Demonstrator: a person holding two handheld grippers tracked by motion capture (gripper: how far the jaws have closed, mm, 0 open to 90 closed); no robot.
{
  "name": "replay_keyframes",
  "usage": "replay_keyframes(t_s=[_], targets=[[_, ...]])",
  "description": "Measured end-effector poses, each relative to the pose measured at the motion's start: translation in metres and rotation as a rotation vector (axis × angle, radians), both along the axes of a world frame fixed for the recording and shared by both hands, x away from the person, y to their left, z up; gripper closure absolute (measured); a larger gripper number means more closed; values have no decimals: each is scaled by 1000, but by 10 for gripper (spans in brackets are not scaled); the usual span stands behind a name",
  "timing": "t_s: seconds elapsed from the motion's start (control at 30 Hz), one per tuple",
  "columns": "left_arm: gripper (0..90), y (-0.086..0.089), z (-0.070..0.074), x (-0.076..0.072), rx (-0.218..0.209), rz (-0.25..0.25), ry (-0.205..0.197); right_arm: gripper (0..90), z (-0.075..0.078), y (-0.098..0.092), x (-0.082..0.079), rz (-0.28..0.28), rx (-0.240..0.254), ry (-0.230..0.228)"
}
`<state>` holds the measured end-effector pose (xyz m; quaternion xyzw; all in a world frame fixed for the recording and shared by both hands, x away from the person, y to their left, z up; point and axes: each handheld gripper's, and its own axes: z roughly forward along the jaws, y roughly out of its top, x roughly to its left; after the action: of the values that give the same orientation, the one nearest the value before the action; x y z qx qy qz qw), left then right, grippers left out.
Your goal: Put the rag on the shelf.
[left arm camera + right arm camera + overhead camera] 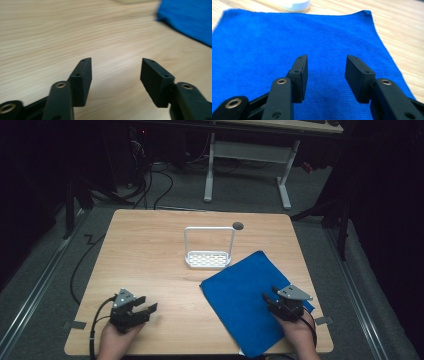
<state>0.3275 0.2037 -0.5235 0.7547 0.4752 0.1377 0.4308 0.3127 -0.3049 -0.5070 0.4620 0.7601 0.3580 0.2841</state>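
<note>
Hovering with jaws apart over the cloth's (245, 295) near right edge on the bench (150, 265), the right tool (325, 75) should probably pinch low; left tool (116, 75) waits apart.

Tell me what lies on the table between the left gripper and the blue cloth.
Nothing: in the high view, only bare wood separates the left gripper from the blue cloth. The left gripper view shows the same bare table ahead of its open jaws.
</note>
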Motion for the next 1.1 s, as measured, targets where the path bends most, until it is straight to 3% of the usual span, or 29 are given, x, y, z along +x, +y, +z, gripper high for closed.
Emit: replay_keyframes(t_s=[0.07, 0.1, 0.17, 0.27, 0.43, 0.47, 0.57, 0.6, 0.63, 0.67, 0.73, 0.8, 0.9, 1.1], targets=[[428, 7, -1, 6, -69, 19, 21, 516, -4, -1, 5, -6, 38, 43], [430, 7, -1, 6, -69, 19, 21, 516, -4, -1, 5, -6, 38, 43], [427, 5, -2, 7, -65, 8, 8, 506, -5, 2, 7, 5, 41, 46], [421, -4, -2, 6, -1, -20, -14, 504, -7, 4, 8, 27, 28, 48], [459, -5, -3, 2, 6, -34, -39, 537, -8, 8, 7, 73, 22, 56], [466, -6, -3, 2, 20, -36, -45, 584, -7, 12, 3, 117, 18, 50], [476, -7, -2, 1, 21, -33, -46, 650, -7, 20, 0, 161, -12, 44], [482, -8, -1, 1, 10, -32, -48, 748, -7, 27, -2, 217, -7, 46], [485, -8, -1, 1, 8, -32, -51, 814, -6, 31, -2, 246, -2, 64], [485, -8, -1, 1, 8, -32, -51, 814, -6, 31, -2, 246, -2, 64], [485, -8, -1, 1, 7, -31, -51, 900, -7, 38, -3, 304, -12, 99], [483, -5, -1, 2, -9, -20, -44, 900, -10, 48, -2, 361, -35, 150], [483, -3, 0, 2, -22, -17, -40, 900, -16, 57, -2, 384, -58, 190], [479, -1, 2, 3, -25, -17, -44, 900, -17, 77, -1, 398, -44, 188]])
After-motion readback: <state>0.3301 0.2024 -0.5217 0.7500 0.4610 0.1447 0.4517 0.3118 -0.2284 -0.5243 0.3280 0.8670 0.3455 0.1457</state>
